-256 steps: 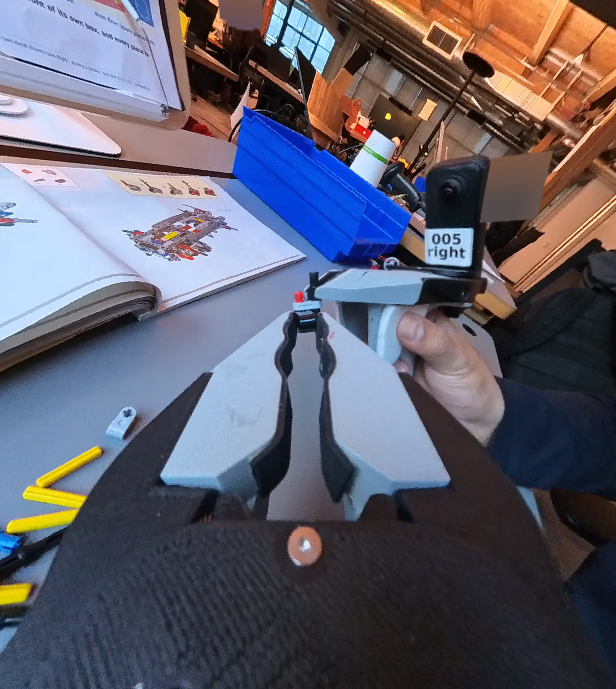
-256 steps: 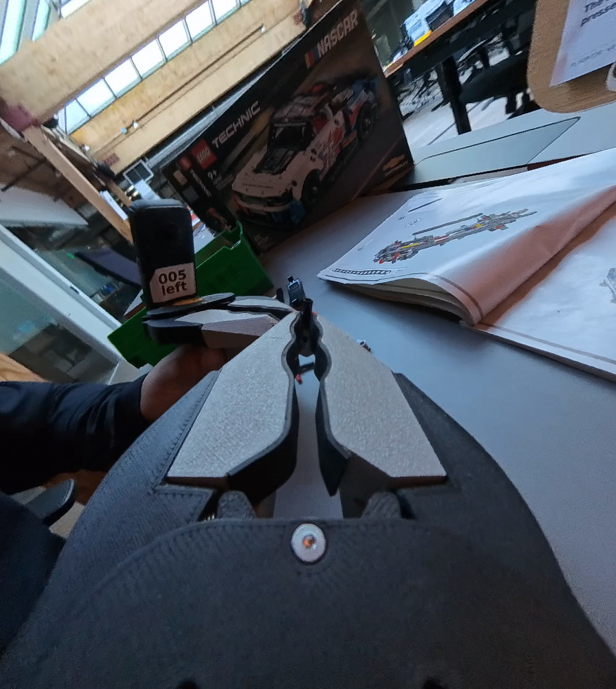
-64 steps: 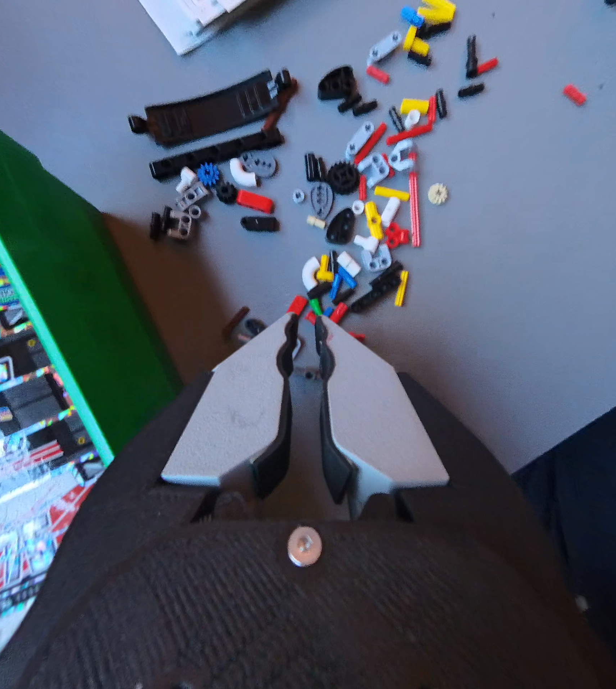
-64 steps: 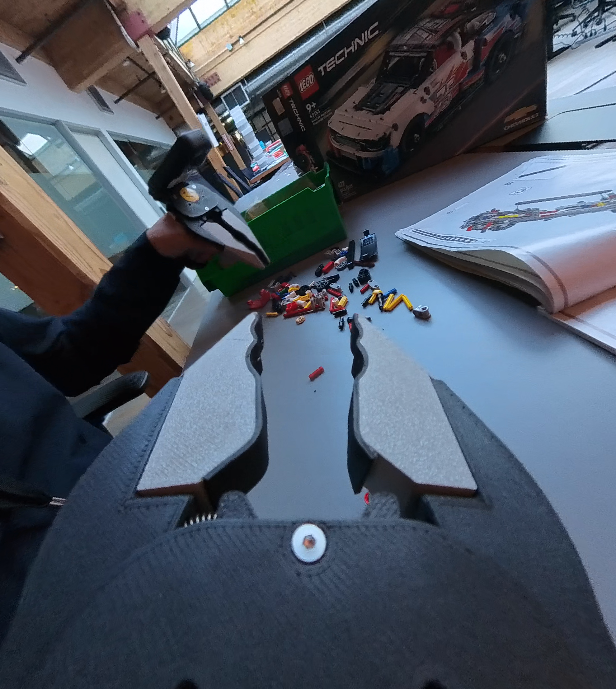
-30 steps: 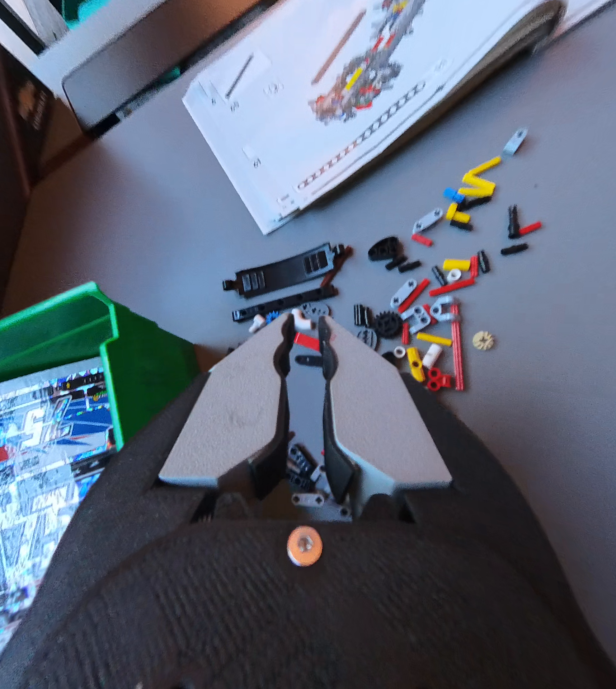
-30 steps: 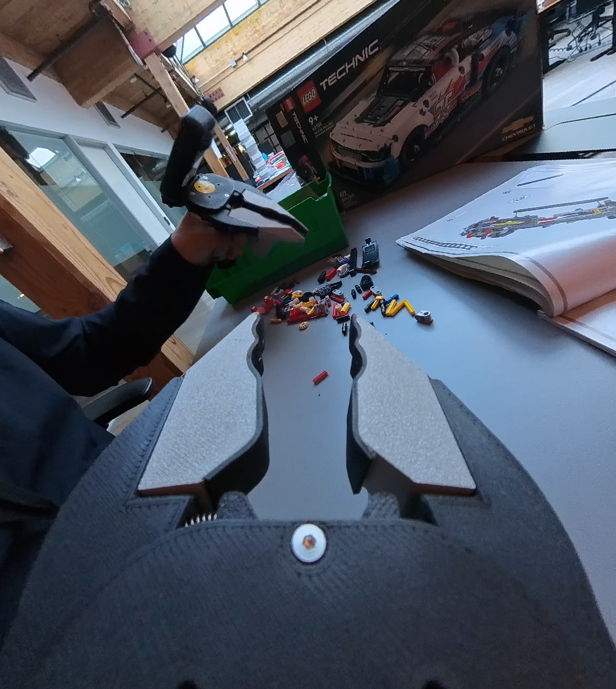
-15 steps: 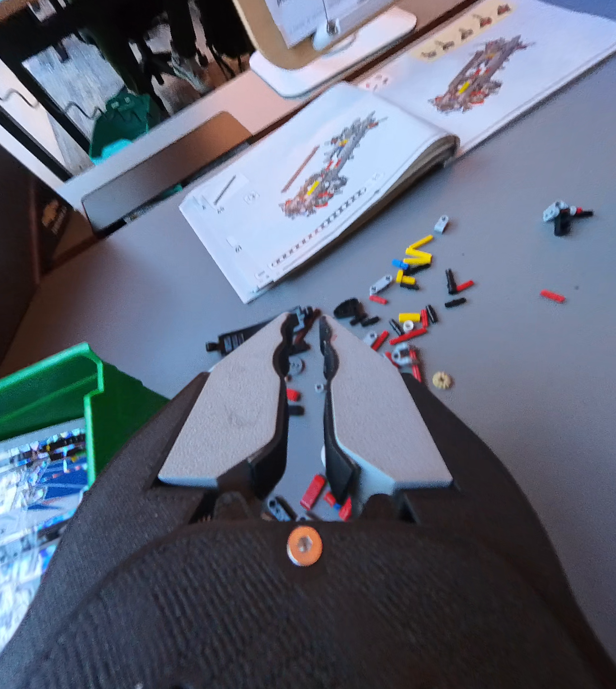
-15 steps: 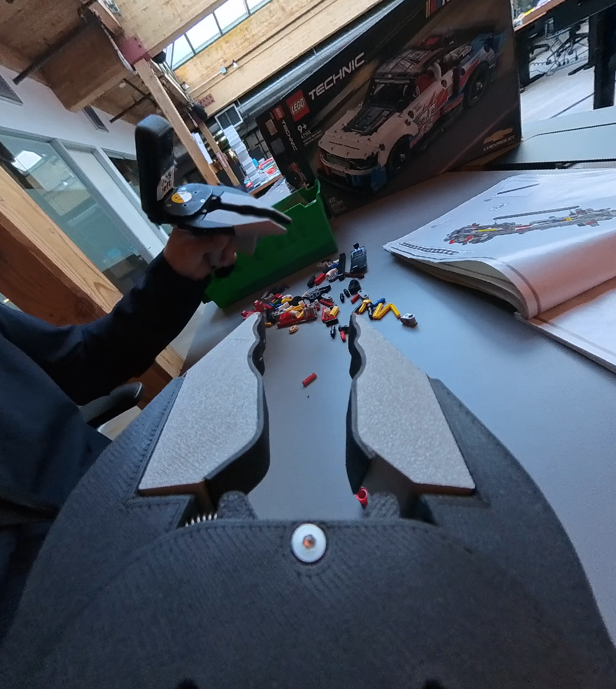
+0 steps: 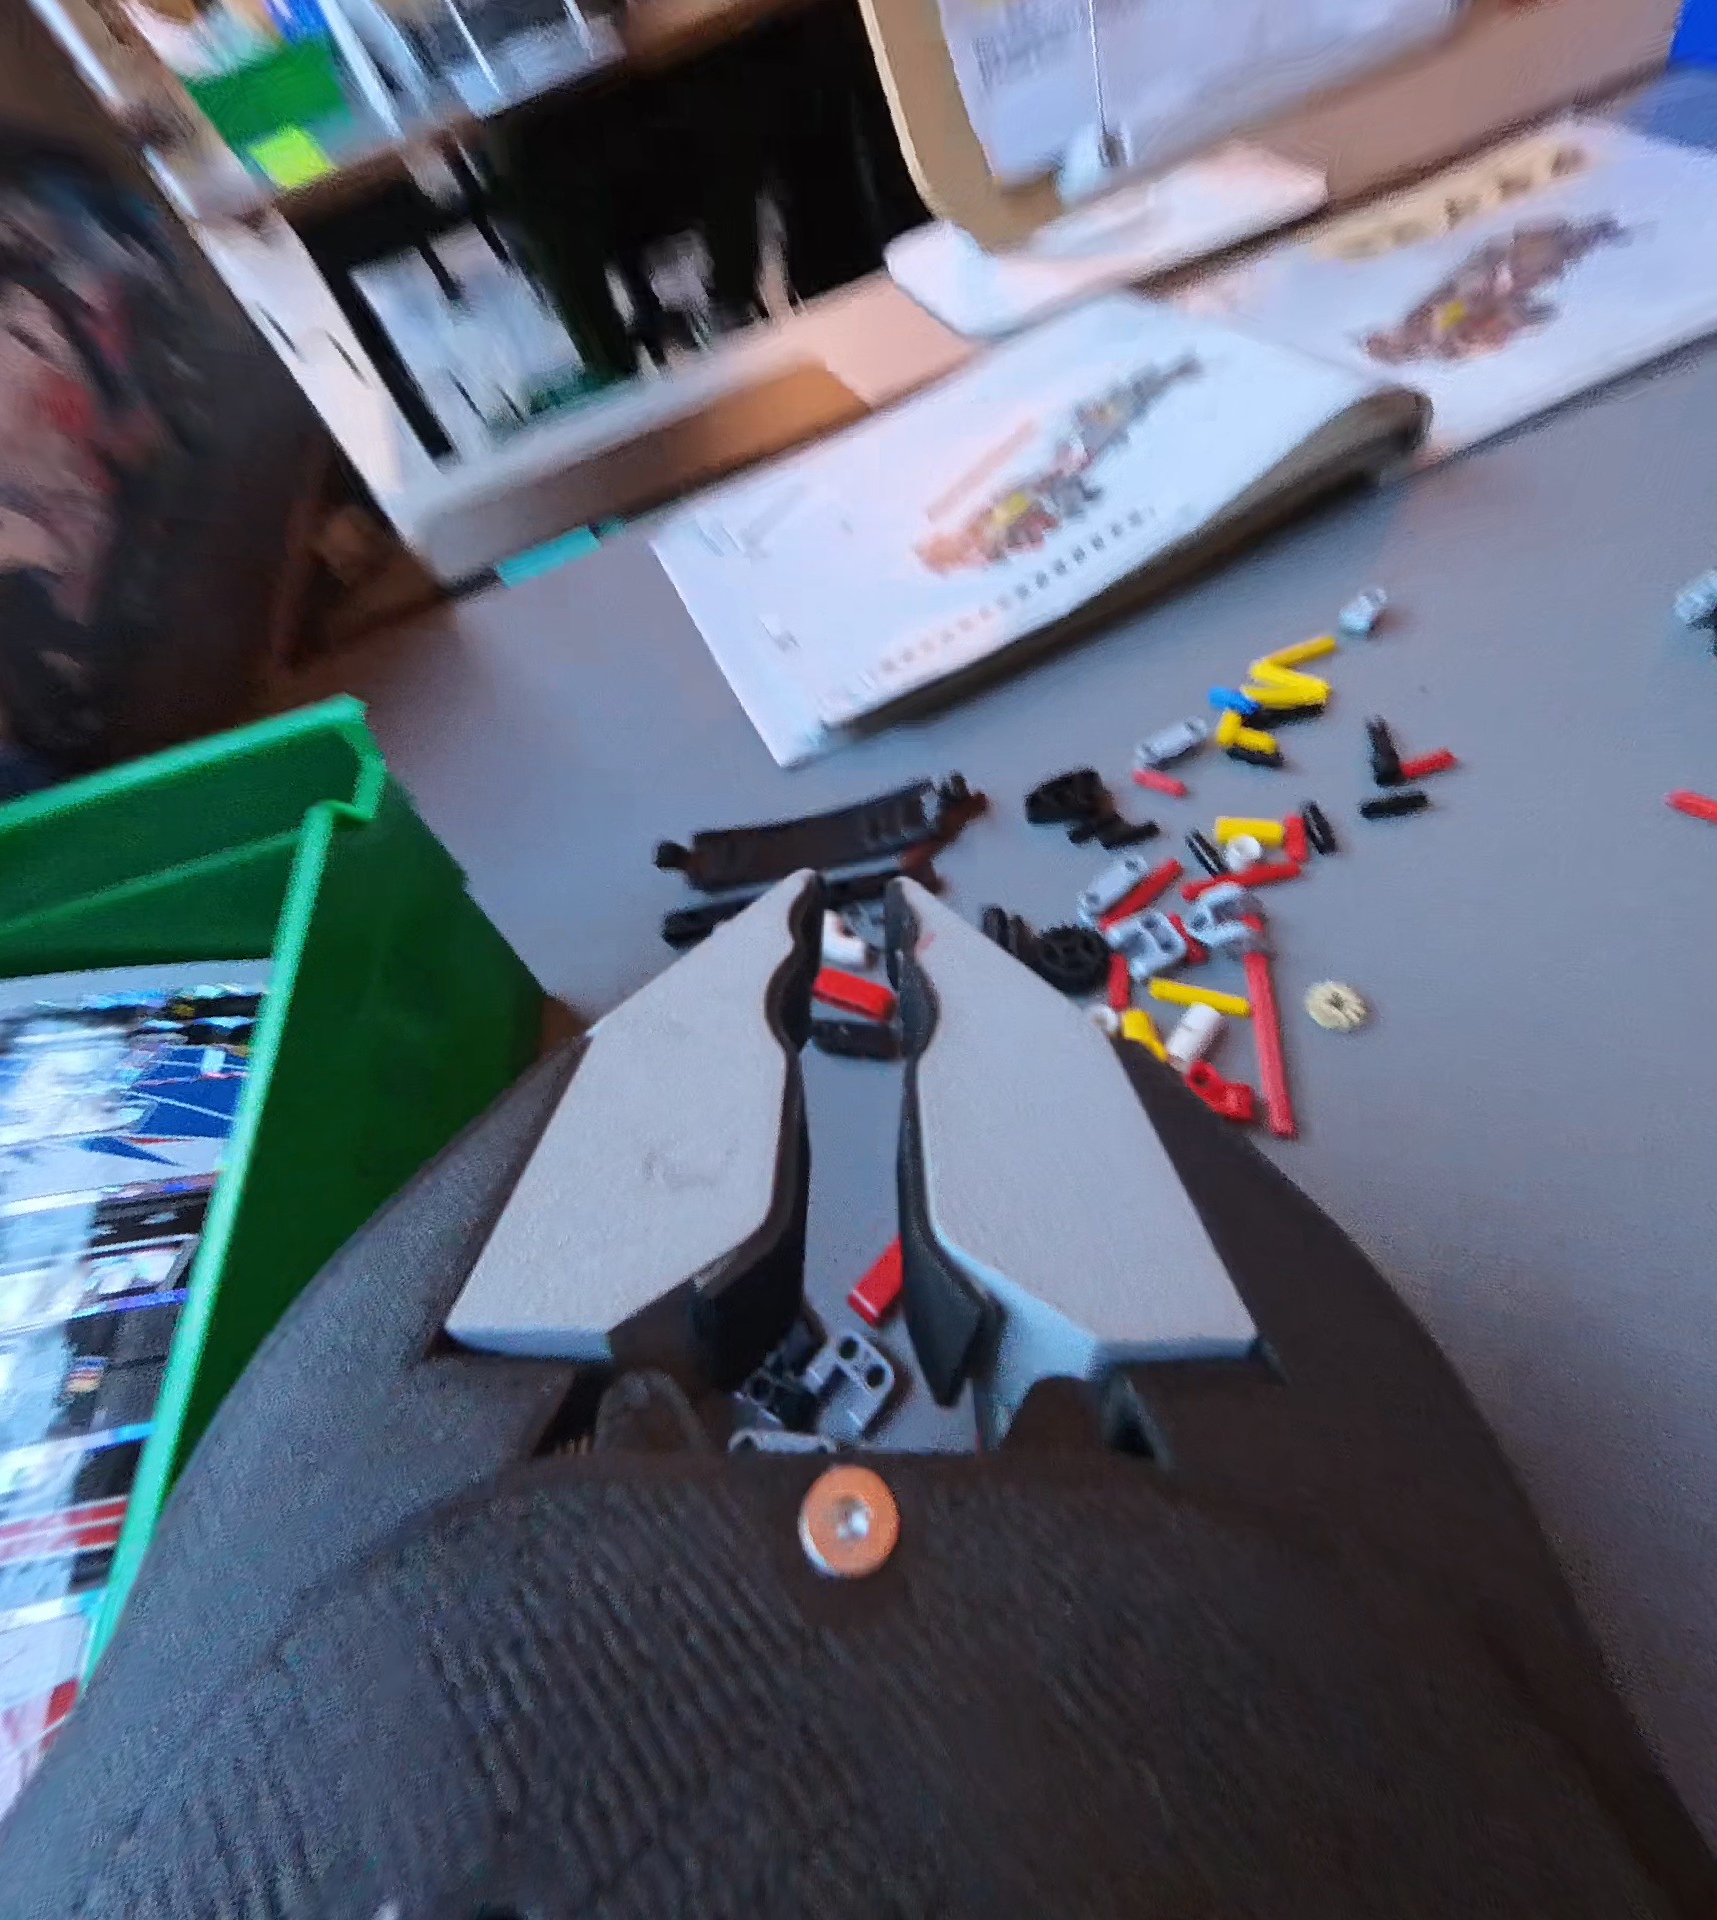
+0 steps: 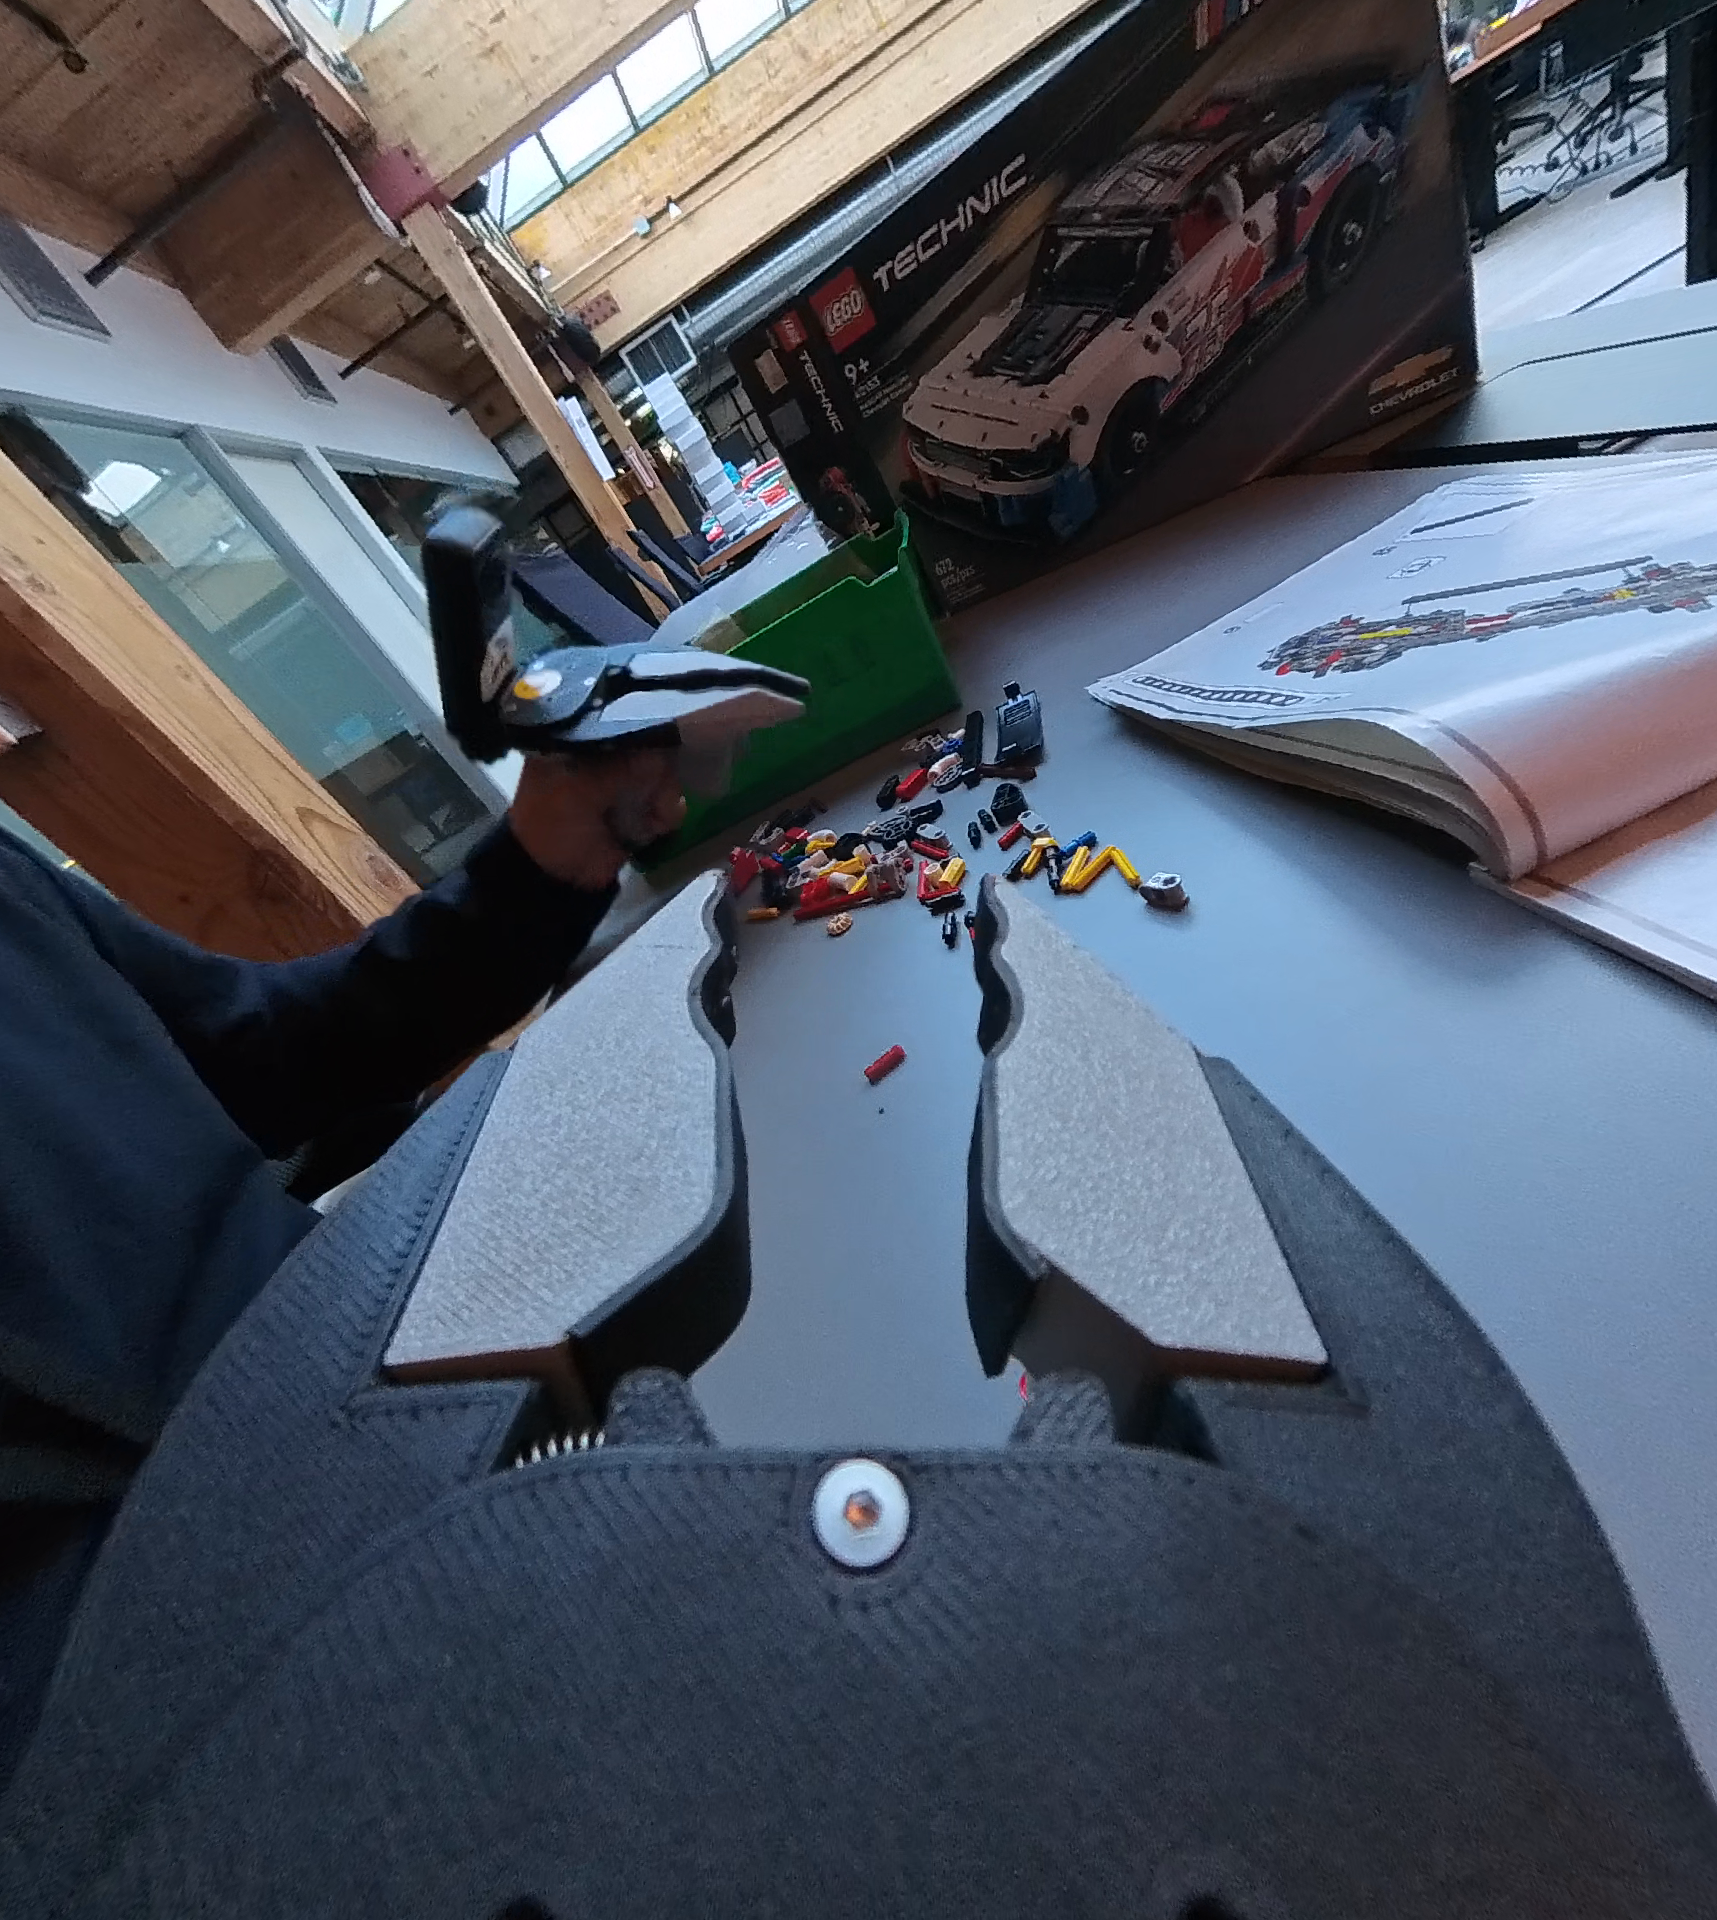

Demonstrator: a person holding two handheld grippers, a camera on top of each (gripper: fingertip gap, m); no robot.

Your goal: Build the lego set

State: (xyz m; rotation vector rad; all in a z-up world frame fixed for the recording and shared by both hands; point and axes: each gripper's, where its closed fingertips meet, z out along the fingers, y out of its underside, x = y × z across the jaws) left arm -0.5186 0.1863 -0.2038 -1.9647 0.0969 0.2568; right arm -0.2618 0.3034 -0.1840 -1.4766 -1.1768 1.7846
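Left gripper (image 9: pixel 849 914) – matte grey fingers nearly together, narrow gap, nothing clamped; hangs above scattered plastic building pieces (image 9: pixel 1207 914) on smooth grey table (image 9: pixel 1560 1195), beside green bin (image 9: pixel 345 935).
Right gripper (image 10: pixel 849 925) – fingers spread, bare; small red pin (image 10: pixel 885 1063) lies between them on table, long axis diagonal, well short of pile.
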